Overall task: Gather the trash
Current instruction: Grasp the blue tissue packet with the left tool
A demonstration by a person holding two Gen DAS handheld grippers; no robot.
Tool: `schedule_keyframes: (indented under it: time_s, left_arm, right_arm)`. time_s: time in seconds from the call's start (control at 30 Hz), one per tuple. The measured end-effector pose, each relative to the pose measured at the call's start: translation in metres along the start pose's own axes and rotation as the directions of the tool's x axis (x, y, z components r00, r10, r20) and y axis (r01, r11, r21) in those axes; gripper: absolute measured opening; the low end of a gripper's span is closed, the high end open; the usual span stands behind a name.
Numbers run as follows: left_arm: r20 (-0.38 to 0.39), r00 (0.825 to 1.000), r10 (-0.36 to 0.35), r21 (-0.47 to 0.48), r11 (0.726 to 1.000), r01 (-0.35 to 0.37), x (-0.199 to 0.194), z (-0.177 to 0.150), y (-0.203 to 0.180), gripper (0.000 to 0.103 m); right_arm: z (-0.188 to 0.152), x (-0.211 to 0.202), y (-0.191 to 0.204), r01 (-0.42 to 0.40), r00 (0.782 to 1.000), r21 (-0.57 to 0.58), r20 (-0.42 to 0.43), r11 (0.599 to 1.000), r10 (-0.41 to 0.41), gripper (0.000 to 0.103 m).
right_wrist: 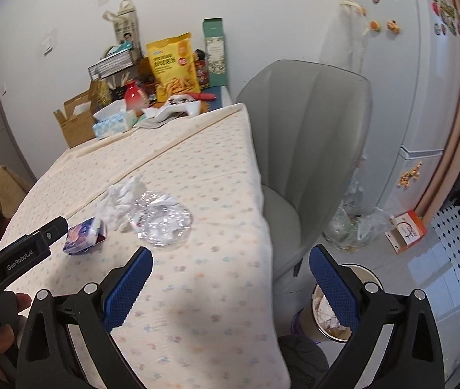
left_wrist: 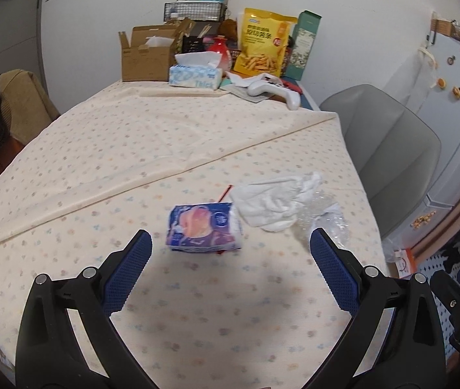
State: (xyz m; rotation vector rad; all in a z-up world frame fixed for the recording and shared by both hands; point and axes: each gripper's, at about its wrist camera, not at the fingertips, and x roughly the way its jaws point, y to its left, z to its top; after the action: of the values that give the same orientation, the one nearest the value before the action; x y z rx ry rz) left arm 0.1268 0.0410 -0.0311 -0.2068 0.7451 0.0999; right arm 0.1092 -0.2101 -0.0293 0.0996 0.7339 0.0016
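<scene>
A blue and purple snack wrapper (left_wrist: 203,227) lies on the dotted tablecloth (left_wrist: 165,136), just ahead of my open, empty left gripper (left_wrist: 230,253). A crumpled white tissue (left_wrist: 275,202) and a crumpled clear plastic wrap (left_wrist: 327,217) lie to its right. In the right wrist view the wrapper (right_wrist: 82,235), the tissue (right_wrist: 120,201) and the clear plastic (right_wrist: 163,222) lie ahead and left of my open, empty right gripper (right_wrist: 230,270), which hangs over the table's right edge. A trash bin (right_wrist: 330,311) holding paper stands on the floor below it.
A grey chair (right_wrist: 307,149) stands at the table's right side. Clutter fills the far end: a cardboard box (left_wrist: 147,52), a tissue box (left_wrist: 196,73), a yellow snack bag (left_wrist: 264,45), a white controller (left_wrist: 275,89). A fridge (right_wrist: 424,90) and floor bags (right_wrist: 356,227) stand right.
</scene>
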Motion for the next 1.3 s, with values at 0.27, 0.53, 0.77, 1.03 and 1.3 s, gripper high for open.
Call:
schedule_keyframes:
  time_s: [0.27, 0.53, 0.77, 1.03, 1.3]
  left_arm:
    - [-0.032, 0.999, 0.029, -0.036, 0.999, -0.03, 0.019, -0.001, 0.023, 0.097]
    - [-0.073, 0.997, 0.031, -0.071, 0.997, -0.036, 0.039, -0.004, 0.041, 0.097]
    - [-0.114, 0.993, 0.009, -0.087, 0.996, -0.019, 0.062, -0.007, 0.044, 0.097]
    - [-0.144, 0.99, 0.009, -0.078, 0.997, -0.02, 0.083, -0.001, 0.033, 0.097]
    - [-0.168, 0.985, 0.036, -0.057, 0.997, -0.046, 0.1, -0.001, 0.028, 0.097]
  right_arm:
    - [0.002, 0.02, 0.025, -0.027, 0.999, -0.036, -0.029, 0.999, 0.026, 0.095]
    - [0.001, 0.041, 0.045, -0.03, 0.998, -0.077, -0.062, 0.997, 0.025, 0.095]
    - [-0.001, 0.058, 0.053, -0.032, 0.996, -0.084, -0.092, 0.996, 0.024, 0.095]
    - [0.003, 0.075, 0.048, -0.028, 0.993, -0.079, -0.114, 0.996, 0.019, 0.095]
    - [0.005, 0.095, 0.058, -0.039, 0.99, -0.102, -0.139, 0.994, 0.025, 0.095]
